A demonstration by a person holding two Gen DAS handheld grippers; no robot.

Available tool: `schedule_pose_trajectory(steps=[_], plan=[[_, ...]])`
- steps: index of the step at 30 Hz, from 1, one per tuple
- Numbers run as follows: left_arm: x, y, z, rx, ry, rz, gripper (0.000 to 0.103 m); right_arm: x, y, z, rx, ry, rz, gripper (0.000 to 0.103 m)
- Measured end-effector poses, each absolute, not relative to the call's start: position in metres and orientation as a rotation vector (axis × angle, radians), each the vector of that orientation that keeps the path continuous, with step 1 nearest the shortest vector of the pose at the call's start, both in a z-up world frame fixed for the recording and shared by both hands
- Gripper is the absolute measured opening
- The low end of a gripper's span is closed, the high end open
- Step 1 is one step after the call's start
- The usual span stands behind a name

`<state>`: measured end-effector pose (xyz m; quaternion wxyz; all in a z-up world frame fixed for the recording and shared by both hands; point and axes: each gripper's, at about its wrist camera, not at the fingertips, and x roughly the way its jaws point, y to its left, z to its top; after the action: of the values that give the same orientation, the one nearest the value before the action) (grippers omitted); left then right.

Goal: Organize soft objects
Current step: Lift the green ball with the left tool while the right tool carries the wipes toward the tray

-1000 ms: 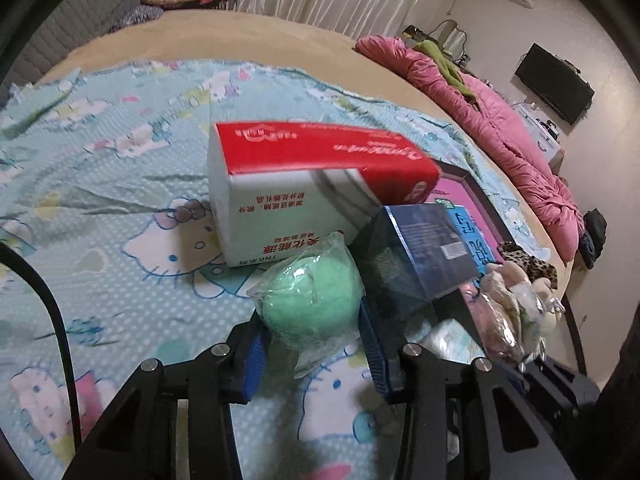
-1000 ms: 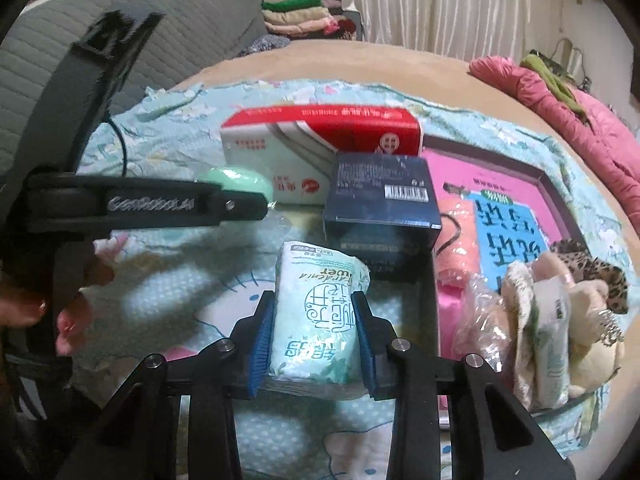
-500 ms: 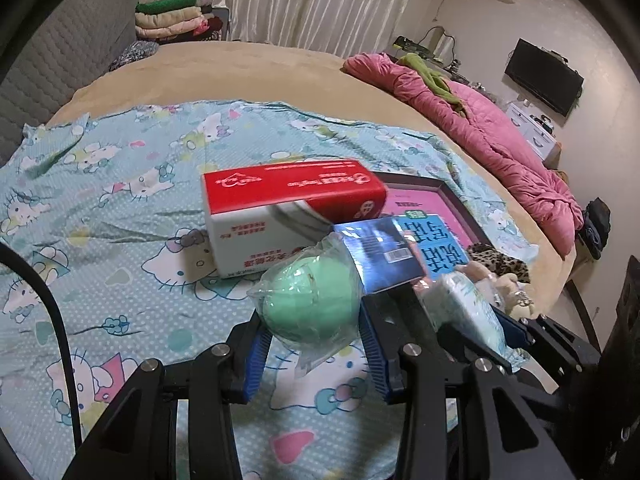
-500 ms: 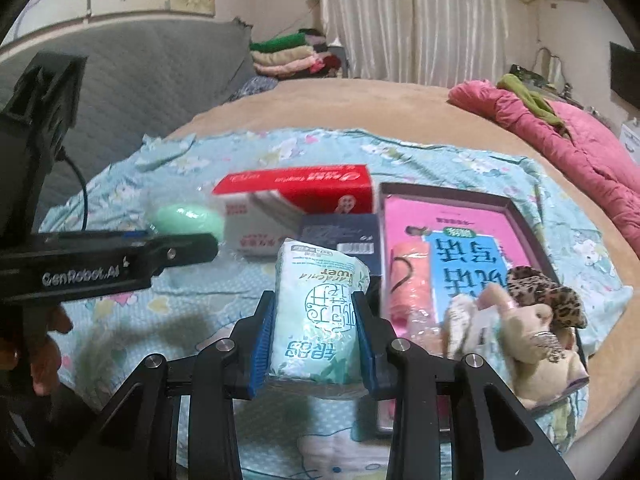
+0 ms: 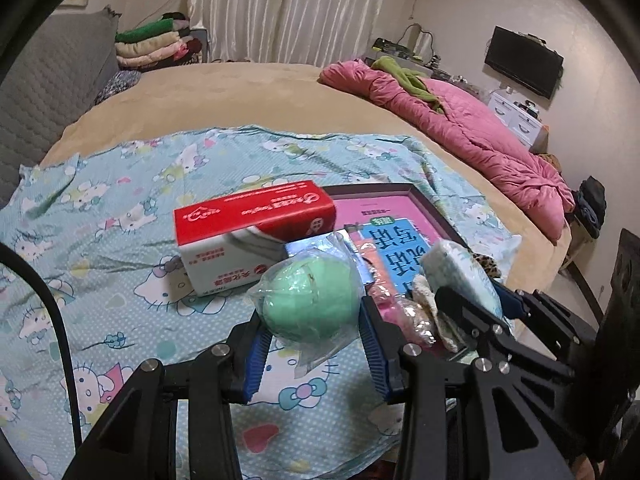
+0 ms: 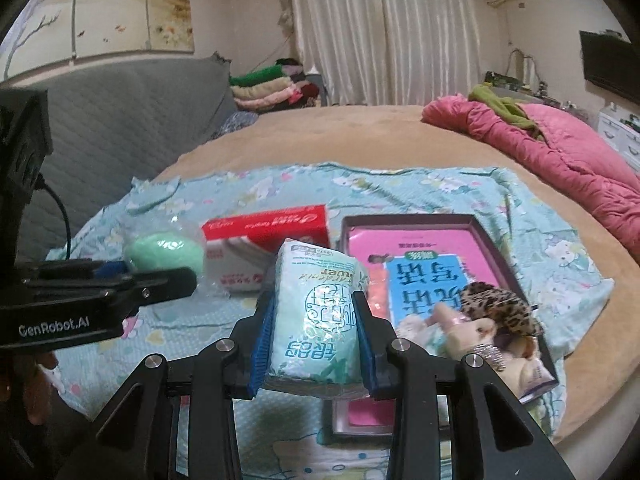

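My left gripper (image 5: 314, 332) is shut on a green soft ball in a clear bag (image 5: 312, 300), held above the blue patterned sheet (image 5: 120, 248). My right gripper (image 6: 314, 332) is shut on a pale green tissue pack (image 6: 316, 316), also lifted. In the right wrist view the left gripper (image 6: 168, 276) shows at the left with the green ball (image 6: 164, 254). In the left wrist view the right gripper (image 5: 480, 304) and its tissue pack (image 5: 460, 268) appear at the right. A dark-framed tray (image 6: 488, 240) holds a pink and blue book (image 6: 424, 276) and a leopard plush toy (image 6: 496, 312).
A red and white tissue box (image 5: 256, 232) lies on the sheet left of the tray. A pink quilt (image 5: 460, 128) runs along the far right of the bed. Folded clothes (image 5: 156, 44) are stacked by the grey headboard (image 6: 120, 128). A person's hand (image 6: 36, 380) grips the left tool.
Both grippers have risen and pulled back from the bed with their loads. The tissue box, tray and toys now look smaller and lower in both views.
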<state>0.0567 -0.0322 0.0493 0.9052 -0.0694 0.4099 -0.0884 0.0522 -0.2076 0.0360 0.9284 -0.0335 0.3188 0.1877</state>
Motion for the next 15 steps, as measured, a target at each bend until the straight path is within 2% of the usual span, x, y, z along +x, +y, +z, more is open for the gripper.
schedule_pose_trajectory(steps=[15], plan=[[0.077, -0.091, 0.060, -0.052, 0.854, -0.244, 0.043, 0.067, -0.279, 0.058, 0.049, 0.573, 0.259, 0.037]])
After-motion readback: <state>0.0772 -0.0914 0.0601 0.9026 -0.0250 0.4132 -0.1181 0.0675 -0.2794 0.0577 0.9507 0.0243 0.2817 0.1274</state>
